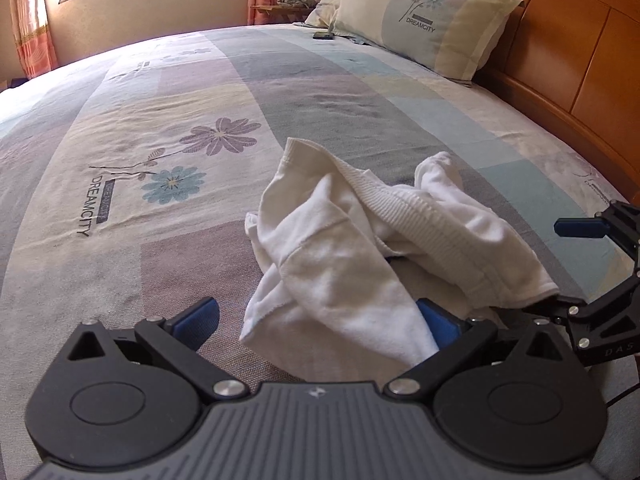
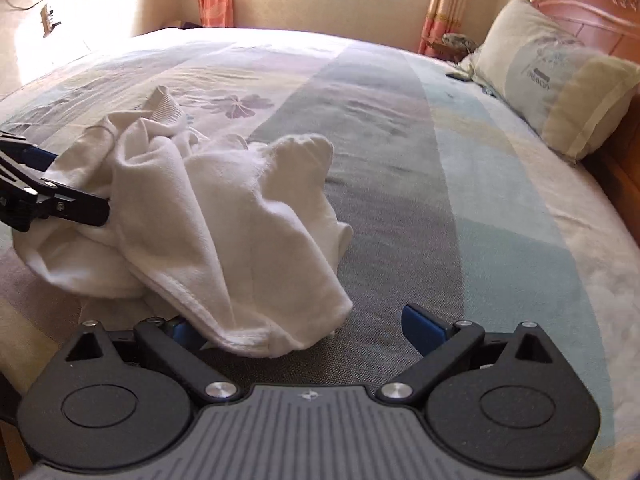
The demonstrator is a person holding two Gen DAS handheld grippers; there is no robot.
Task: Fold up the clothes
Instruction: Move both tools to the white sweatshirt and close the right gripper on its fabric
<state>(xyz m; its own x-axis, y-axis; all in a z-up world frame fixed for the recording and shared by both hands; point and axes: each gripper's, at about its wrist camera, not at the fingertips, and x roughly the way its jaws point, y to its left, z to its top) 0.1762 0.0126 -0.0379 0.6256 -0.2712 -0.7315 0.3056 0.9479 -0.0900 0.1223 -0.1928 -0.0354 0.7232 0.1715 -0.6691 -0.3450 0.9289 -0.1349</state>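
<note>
A crumpled white garment (image 1: 352,240) lies in a heap on the bed (image 1: 160,120), on its patchwork floral sheet, near the front edge. It is soft cotton with a ribbed band (image 1: 404,204) running across the top and stitched hems at its loose edges; its folds bunch up into peaks.

The left tongs (image 1: 320,320) stand wide open, the cloth draped over the right blue pad (image 1: 436,324) and nothing clamped. The right tongs (image 2: 304,328) are also spread wide, a hem lying over the left pad (image 2: 184,332), not gripped.

A pillow (image 1: 428,20) leans against the wooden headboard (image 1: 580,60).
</note>
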